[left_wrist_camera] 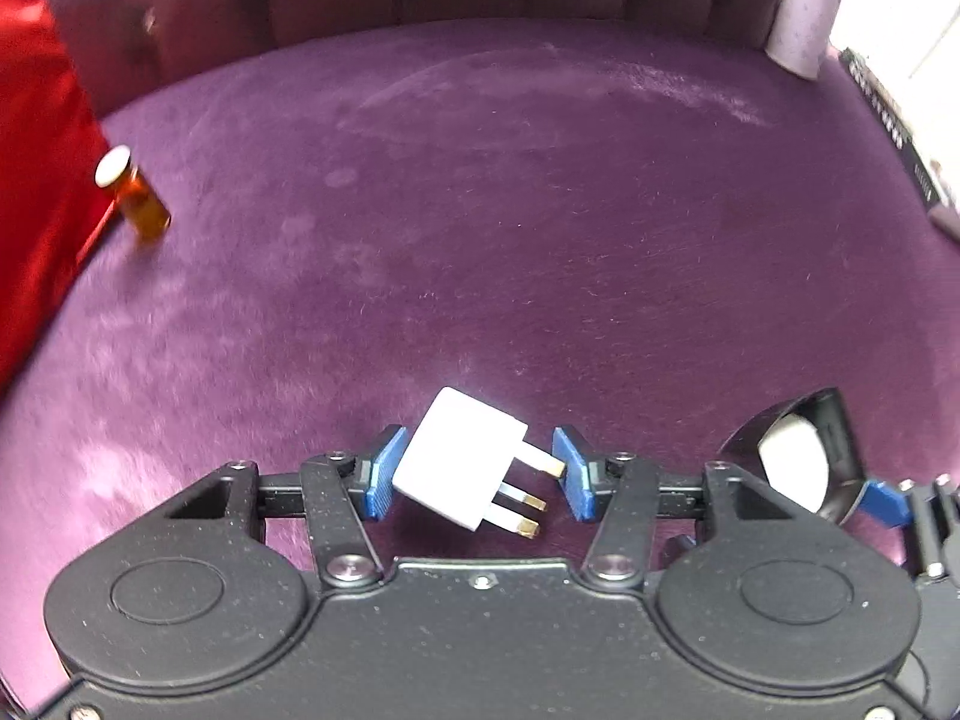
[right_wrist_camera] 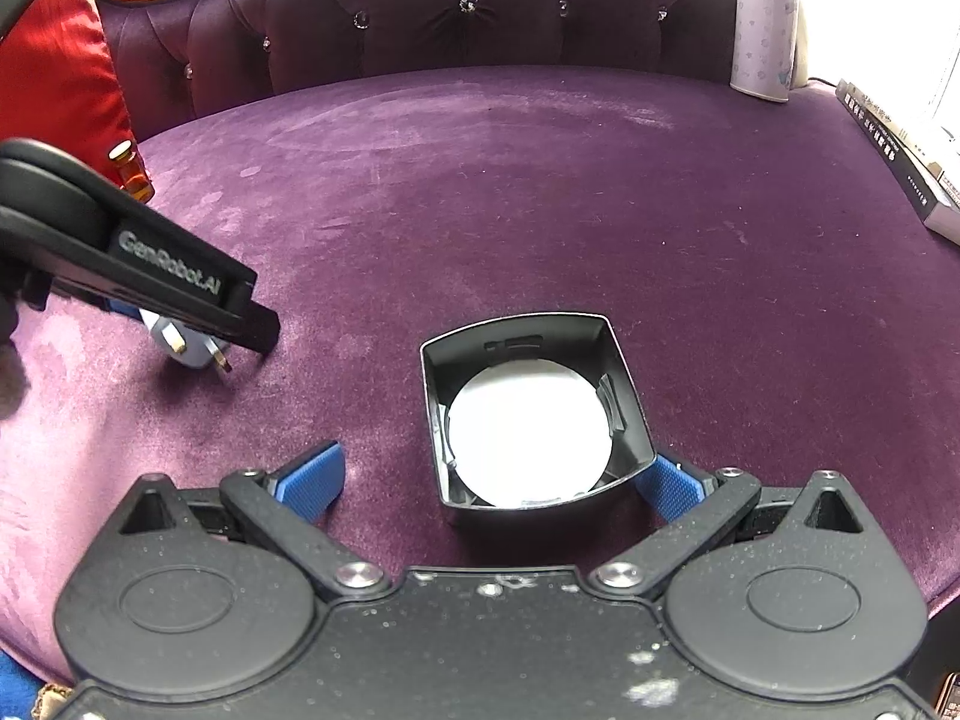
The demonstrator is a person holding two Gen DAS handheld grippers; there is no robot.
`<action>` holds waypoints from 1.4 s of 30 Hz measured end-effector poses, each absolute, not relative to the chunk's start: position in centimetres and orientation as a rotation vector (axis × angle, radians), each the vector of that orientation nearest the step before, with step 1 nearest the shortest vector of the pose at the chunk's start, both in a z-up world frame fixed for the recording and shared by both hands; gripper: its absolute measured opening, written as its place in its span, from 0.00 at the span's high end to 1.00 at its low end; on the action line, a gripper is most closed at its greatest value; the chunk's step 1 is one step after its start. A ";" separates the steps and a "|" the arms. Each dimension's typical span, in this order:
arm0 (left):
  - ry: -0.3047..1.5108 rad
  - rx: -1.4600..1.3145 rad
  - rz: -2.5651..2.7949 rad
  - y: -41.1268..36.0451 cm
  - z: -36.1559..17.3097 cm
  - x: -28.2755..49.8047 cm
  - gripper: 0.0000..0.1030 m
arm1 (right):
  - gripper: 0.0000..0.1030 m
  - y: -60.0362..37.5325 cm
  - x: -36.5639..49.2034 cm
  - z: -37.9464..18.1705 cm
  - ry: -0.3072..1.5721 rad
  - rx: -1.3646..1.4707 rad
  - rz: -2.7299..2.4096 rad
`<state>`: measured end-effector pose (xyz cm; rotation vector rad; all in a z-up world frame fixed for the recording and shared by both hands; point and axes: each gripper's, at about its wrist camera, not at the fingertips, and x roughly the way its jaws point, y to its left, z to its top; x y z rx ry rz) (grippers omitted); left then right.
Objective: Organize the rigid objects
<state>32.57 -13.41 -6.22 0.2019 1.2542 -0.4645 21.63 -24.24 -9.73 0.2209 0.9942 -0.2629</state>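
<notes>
A white three-pin plug (left_wrist_camera: 462, 456) sits tilted between the blue pads of my left gripper (left_wrist_camera: 477, 474). The left pad presses its body and the right pad meets the tip of a pin, so the gripper is shut on it. From the right wrist view the plug (right_wrist_camera: 192, 348) shows under the left gripper's black casing (right_wrist_camera: 168, 276), close to the purple velvet seat (right_wrist_camera: 540, 210). A black square holder with a white disc inside (right_wrist_camera: 528, 414) stands on the seat between the fingers of my right gripper (right_wrist_camera: 489, 483). That gripper is open, its right pad (right_wrist_camera: 669, 489) near the holder's corner.
An amber bottle with a white cap (left_wrist_camera: 135, 198) lies at the far left beside a red cushion (left_wrist_camera: 36, 180). A lilac cylinder (right_wrist_camera: 762, 24) stands at the back right, with stacked books (right_wrist_camera: 900, 162) at the right edge. The tufted backrest (right_wrist_camera: 450, 6) closes the far side.
</notes>
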 end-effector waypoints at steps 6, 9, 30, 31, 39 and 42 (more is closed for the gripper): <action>1.278 0.167 -0.407 -11.9 -6.1 31.4 0.50 | 0.24 -25.1 21.4 -9.2 0.971 0.240 -0.286; 1.289 0.156 -0.375 -11.1 -5.9 30.4 0.50 | 0.35 -25.2 21.2 -8.9 0.961 0.215 -0.276; 1.209 0.031 -0.223 -2.2 1.1 16.0 0.50 | 0.35 -22.5 8.3 -0.7 0.881 0.404 -0.177; 1.198 0.035 -0.221 -2.1 1.4 15.1 0.50 | 0.35 -22.1 7.5 -0.2 0.872 0.396 -0.173; 1.129 0.026 -0.242 -1.3 4.3 7.9 0.50 | 0.35 -19.3 0.8 4.3 0.812 0.349 -0.128; 1.106 0.016 -0.248 -1.1 5.9 5.6 0.50 | 0.35 -18.4 -1.4 6.3 0.793 0.313 -0.123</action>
